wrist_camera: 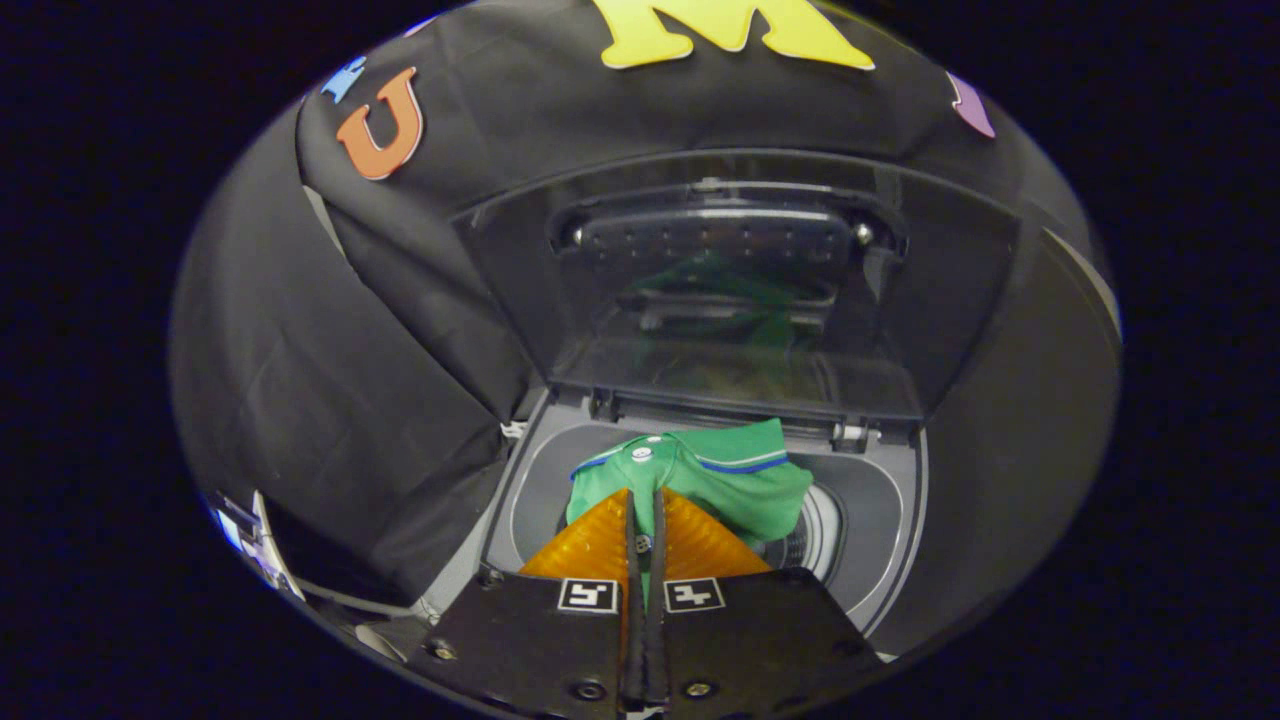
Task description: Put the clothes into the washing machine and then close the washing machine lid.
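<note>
Claw [645,500] pinched tight on green shirt [720,475] | shirt hanging over washing machine [880,530] drum opening | lid [735,290] raised upright behind it

shirt [740,480]: green knit cloth, matt
lid [740,300]: dark glossy see-through plastic
fingers [600,545]: ribbed translucent orange plastic
washer top [880,520]: smooth grey plastic
</note>
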A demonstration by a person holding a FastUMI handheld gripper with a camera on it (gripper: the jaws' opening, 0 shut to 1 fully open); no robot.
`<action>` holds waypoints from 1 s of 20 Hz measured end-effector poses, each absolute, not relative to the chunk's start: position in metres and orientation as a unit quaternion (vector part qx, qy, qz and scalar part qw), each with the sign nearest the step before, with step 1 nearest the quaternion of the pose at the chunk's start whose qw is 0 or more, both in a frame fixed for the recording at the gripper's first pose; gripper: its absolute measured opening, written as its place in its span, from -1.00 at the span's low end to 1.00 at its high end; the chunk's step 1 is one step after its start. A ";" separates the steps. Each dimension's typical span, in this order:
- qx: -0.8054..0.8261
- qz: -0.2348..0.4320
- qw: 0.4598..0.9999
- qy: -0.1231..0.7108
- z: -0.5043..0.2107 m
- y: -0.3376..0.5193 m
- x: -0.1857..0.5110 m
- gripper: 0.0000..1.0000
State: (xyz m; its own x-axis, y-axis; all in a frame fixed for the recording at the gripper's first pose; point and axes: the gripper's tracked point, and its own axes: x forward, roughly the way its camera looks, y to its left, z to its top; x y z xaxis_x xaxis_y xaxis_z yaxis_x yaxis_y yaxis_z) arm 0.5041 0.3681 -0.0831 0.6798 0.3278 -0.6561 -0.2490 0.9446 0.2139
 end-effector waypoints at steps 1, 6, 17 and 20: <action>0.052 0.155 0.913 0.374 -0.088 0.368 0.502 -0.92; 0.049 0.142 0.910 0.387 -0.097 0.369 0.500 -0.91; 0.040 0.110 0.921 0.372 -0.093 0.355 0.489 0.35; 0.050 0.092 0.921 0.374 -0.098 0.349 0.481 0.83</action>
State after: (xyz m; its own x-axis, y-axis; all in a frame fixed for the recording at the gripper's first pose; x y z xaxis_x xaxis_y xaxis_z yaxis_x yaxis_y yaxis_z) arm 0.4814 0.3490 -0.0981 0.7030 0.2062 -0.6806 -0.1311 0.9782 0.1610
